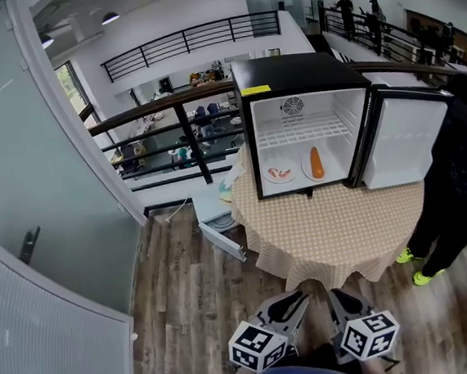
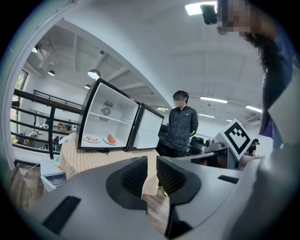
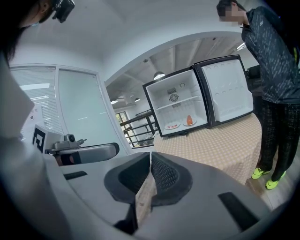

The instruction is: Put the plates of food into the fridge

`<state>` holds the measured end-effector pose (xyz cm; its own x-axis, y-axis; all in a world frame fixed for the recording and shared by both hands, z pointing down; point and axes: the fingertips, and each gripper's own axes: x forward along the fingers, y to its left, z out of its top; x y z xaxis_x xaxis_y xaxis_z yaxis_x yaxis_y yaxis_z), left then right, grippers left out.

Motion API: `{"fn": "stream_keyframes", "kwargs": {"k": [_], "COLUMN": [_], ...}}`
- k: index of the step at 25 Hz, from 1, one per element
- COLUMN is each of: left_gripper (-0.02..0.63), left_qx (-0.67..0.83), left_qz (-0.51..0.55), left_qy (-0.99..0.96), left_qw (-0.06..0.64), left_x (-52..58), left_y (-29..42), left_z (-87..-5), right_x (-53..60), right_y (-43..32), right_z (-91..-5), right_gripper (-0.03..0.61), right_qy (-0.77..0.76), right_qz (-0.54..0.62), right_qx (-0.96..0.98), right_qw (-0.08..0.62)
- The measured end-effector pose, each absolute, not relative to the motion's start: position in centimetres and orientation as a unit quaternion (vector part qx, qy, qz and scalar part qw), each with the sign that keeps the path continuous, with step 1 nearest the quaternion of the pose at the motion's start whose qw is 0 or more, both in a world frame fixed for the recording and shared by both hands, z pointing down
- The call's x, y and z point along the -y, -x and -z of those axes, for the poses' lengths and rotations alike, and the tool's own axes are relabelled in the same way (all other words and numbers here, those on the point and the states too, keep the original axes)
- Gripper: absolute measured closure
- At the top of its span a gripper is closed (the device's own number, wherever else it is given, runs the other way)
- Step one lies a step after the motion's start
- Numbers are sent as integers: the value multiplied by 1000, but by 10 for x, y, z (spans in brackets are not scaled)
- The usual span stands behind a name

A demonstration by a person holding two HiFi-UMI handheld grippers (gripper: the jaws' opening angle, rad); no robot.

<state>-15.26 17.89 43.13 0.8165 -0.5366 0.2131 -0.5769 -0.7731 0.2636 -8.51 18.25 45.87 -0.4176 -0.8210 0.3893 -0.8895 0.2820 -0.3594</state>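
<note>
A small black fridge (image 1: pixel 298 77) stands on a round table (image 1: pixel 337 234) with a checked cloth, its door (image 1: pixel 406 142) swung open to the right. On its bottom shelf sit two white plates: one with pink food (image 1: pixel 279 173) and one with an orange piece (image 1: pixel 317 163). Both plates also show in the left gripper view (image 2: pixel 92 139) (image 2: pixel 110 139) and the right gripper view (image 3: pixel 172 126) (image 3: pixel 189 122). My left gripper (image 1: pixel 287 304) (image 2: pixel 151 161) is a little open and empty. My right gripper (image 1: pixel 343 301) (image 3: pixel 150 157) is shut and empty. Both are well short of the table.
A person (image 1: pixel 455 185) in dark clothes stands at the table's right, beside the open door. A white unit (image 1: pixel 218 216) lies on the wood floor left of the table. A dark railing (image 1: pixel 168 106) runs behind, and a glass wall (image 1: pixel 20 186) is on the left.
</note>
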Motion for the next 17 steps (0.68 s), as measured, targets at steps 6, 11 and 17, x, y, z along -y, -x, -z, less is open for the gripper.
{"fn": "stream_keyframes", "kwargs": {"k": [6,11,17], "left_gripper": [545,545,545], "left_qx": [297,301,303], "left_qz": [-62,-60,-56], "left_qy": [-940,-939,-941], "left_qw": [157,155,140], "left_x": [-185,-188,-186], "left_y": [153,155,150], "left_z": [-432,-432,-428], "right_x": [-187,-194,-194], "right_y": [85,86,78], "right_z": [-464,-463,-463], "right_gripper": [554,554,554], "right_qy": [-531,-528,-532], "right_qz": [-265,-263,-256], "right_qx": [802,805,805], "right_qw": [66,64,57]}}
